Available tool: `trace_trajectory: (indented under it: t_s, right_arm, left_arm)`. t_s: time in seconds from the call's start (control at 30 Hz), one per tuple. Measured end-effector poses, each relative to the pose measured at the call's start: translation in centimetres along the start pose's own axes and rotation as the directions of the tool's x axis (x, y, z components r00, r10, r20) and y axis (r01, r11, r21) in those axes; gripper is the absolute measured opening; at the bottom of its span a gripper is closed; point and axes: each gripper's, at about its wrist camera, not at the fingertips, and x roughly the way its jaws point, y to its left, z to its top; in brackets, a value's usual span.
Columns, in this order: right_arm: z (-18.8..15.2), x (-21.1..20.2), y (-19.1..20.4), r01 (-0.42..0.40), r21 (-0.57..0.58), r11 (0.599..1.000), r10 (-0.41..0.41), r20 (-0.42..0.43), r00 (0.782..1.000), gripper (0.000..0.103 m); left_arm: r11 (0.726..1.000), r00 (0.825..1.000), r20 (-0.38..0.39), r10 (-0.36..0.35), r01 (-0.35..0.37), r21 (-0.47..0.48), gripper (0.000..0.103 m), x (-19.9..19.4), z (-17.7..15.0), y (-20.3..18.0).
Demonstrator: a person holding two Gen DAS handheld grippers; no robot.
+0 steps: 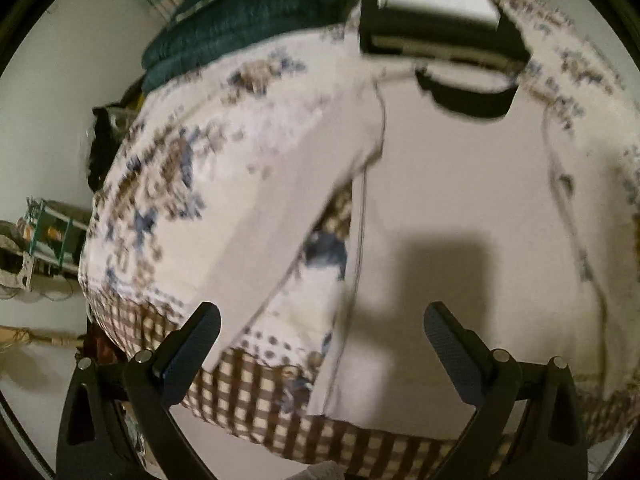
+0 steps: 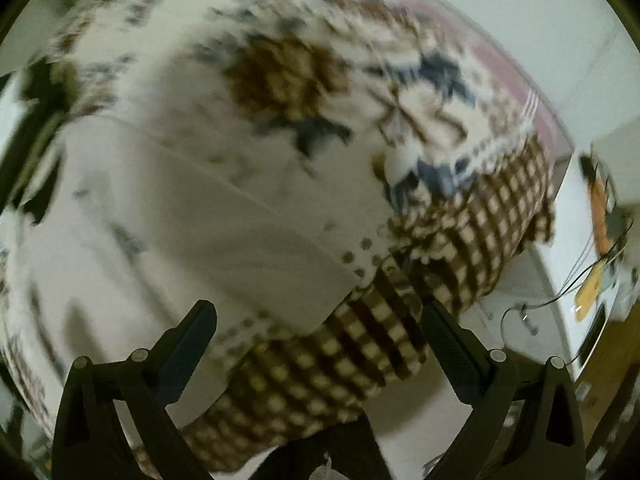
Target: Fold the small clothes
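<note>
A pale beige garment [image 1: 460, 200] lies spread flat on a bed, with a sleeve [image 1: 288, 184] running out to the left. My left gripper [image 1: 320, 320] is open and empty, hovering above the garment's near edge. In the right wrist view the same pale garment [image 2: 208, 232] lies on the bedspread, blurred by motion. My right gripper [image 2: 318, 318] is open and empty above the garment's corner near the bed edge. The other gripper [image 1: 440, 32] shows at the top of the left wrist view, over the garment's far side.
The bedspread [image 1: 168, 184] is white with blue and brown flowers and a brown checked border [image 2: 460, 248]. A dark green pillow [image 1: 248, 20] lies at the far end. A shelf with clutter [image 1: 44, 240] stands left of the bed. White furniture with cables [image 2: 560, 300] stands right.
</note>
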Motion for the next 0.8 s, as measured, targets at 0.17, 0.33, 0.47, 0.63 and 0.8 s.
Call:
trace_trajectory:
  t_s: [0.17, 0.33, 0.47, 0.63, 0.8]
  right_arm:
    - [0.0, 7.5, -2.7, -0.063, 0.163, 0.985, 0.081, -0.107, 0.991, 0.093]
    - [-0.8, 9.7, -3.1, -0.117, 0.254, 0.960, 0.131, -0.042, 0.990, 0.041]
    - [-1.7, 7.0, -1.7, -0.103, 0.230, 0.968, 0.085, 0.088, 0.992, 0.003]
    - [-4.3, 1.5, 6.4, -0.059, -0.061, 0.996, 0.071, 0.216, 0.974, 0.003]
    - [-9.1, -3.5, 19.9, -0.020, -0.459, 0.888, 0.154, 0.257, 0.954, 0.002]
  left_arm:
    - [0.999, 0.998, -0.051, 0.033, -0.032, 0.013, 0.103, 5.1, -0.9, -1.8]
    - [1.000, 0.997, -0.082, -0.004, 0.003, -0.013, 0.103, 7.8, -1.5, -2.1]
    - [0.998, 0.996, -0.071, -0.050, 0.048, -0.029, 0.103, 7.9, -1.7, -1.2]
    - [0.997, 0.997, -0.043, -0.062, 0.060, -0.058, 0.103, 7.1, -2.5, 1.9]
    - [0.994, 0.999, -0.040, -0.020, 0.016, -0.111, 0.103, 6.9, -3.7, 6.8]
